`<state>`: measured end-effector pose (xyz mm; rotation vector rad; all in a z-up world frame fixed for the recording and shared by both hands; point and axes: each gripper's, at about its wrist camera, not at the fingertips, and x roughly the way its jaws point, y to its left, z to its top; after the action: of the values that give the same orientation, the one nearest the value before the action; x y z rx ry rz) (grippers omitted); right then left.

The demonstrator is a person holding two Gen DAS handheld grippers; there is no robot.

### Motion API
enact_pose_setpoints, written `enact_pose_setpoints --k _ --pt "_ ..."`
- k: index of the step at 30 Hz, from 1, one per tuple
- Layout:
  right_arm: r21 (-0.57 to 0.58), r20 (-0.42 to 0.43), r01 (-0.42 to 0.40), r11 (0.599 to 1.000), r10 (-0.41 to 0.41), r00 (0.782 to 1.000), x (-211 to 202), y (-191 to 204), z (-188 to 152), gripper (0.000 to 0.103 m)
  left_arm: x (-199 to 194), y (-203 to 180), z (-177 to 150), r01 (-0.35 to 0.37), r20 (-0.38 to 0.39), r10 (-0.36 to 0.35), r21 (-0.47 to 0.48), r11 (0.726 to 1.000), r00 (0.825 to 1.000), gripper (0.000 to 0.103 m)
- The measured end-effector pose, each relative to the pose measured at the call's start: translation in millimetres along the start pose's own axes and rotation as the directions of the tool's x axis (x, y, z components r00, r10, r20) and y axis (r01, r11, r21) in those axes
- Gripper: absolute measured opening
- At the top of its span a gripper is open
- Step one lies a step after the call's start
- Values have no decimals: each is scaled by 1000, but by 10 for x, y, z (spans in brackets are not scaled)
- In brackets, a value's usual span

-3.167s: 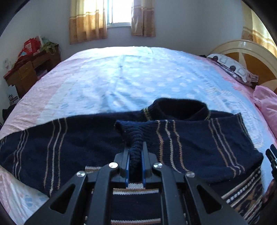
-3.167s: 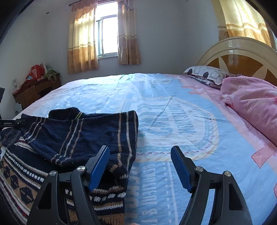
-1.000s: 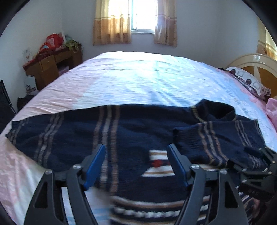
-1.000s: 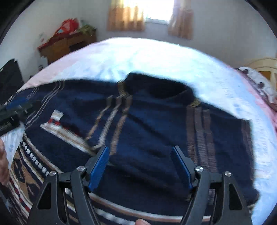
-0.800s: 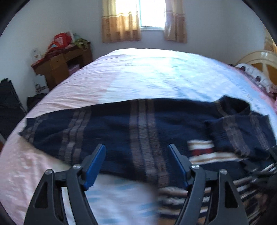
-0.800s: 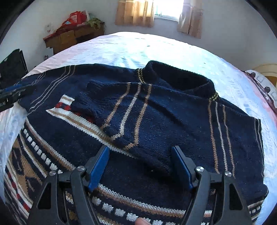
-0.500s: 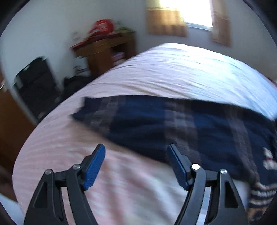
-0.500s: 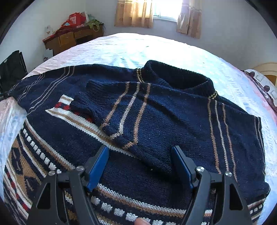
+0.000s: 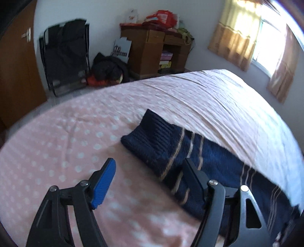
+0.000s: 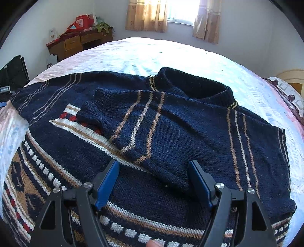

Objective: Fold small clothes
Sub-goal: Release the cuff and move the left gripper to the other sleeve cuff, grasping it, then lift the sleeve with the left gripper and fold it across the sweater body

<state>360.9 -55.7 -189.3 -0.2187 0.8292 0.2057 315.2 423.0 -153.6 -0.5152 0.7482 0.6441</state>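
My left tool (image 9: 148, 179) has swung away from the sweater's middle, where a few seconds ago it pinched the right sleeve's cuff and laid it across the chest. It now hangs wide open, holding nothing, just short of the left sleeve's cuff (image 9: 152, 140), which lies flat on the pink dotted bedsheet (image 9: 57, 144). One sleeve is folded in; I judge the other is next, and this cuff is the place to grip.

Left of the bed, on the floor, stand a wooden door (image 9: 17, 62), a black folding chair (image 9: 64, 57), a dark heap of clothing (image 9: 108, 70) and a cluttered wooden desk (image 9: 155, 51). None of them crowds the cuff.

My right tool (image 10: 153, 179) has shifted from the bed's right side to hover over the navy striped sweater (image 10: 171, 133), open and empty. The sweater lies face up across the bed, collar (image 10: 195, 85) toward the window (image 10: 182, 11). The folded right sleeve (image 10: 133, 117) rests on the chest, its cuff toward the left. A pillow (image 10: 288, 93) sits at the far right, well apart. Nothing blocks the second fold.
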Motion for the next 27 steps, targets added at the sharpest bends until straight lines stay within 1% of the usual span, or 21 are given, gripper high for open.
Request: enact_pose_setpoints --k 2,4,5,6,7,8,9,11,13,15,19,22,23,27 --pt "-7 4 8 1000 -8 1000 -4 12 -2 76 42 -21 11 10 -16 -11 -19 1000 1000 64" --pt "-9 7 12 1000 -11 1000 -5 15 -2 76 103 -59 48 -10 -8 10 -11 1000 1000 61" --pt "-8 7 11 1000 -11 1000 -3 12 -1 76 127 -83 60 -26 0 26 0 1000 1000 55" --pt "-7 7 10 1000 -10 1000 -2 6 1 76 160 -101 69 -44 8 44 7 999 999 41" --pt "-6 8 8 1000 -8 1000 -2 2 -1 76 173 -104 84 -55 14 55 10 998 998 29" --pt "-4 8 6 1000 -6 1000 -1 -3 -1 76 189 -102 98 -40 16 40 10 999 999 11" --pt "-4 9 7 1000 -7 1000 0 -2 -1 76 176 -88 111 -22 17 22 3 1000 1000 9" --pt "-5 10 9 1000 -9 1000 -6 -1 -4 76 123 -78 131 -8 33 8 -2 1000 999 8" --pt "-5 10 8 1000 -8 1000 -6 -1 -4 76 11 -88 129 12 67 -12 5 1000 998 8" --pt "-5 10 8 1000 -8 1000 -4 2 -3 76 -130 -138 117 40 90 -41 16 999 995 8" --pt "2 5 -1 1000 1 1000 2 -18 5 76 -358 -299 131 111 103 -113 29 993 988 7" --pt "25 17 -28 999 27 999 -35 -85 16 76 -625 -543 114 195 106 -199 51 980 974 7" --pt "35 24 -31 999 30 999 -57 -113 22 76 -698 -619 99 212 107 -218 65 975 970 7" --pt "52 74 5 999 -9 997 -257 -201 33 77 -1077 -971 -6 306 113 -320 122 944 941 7"
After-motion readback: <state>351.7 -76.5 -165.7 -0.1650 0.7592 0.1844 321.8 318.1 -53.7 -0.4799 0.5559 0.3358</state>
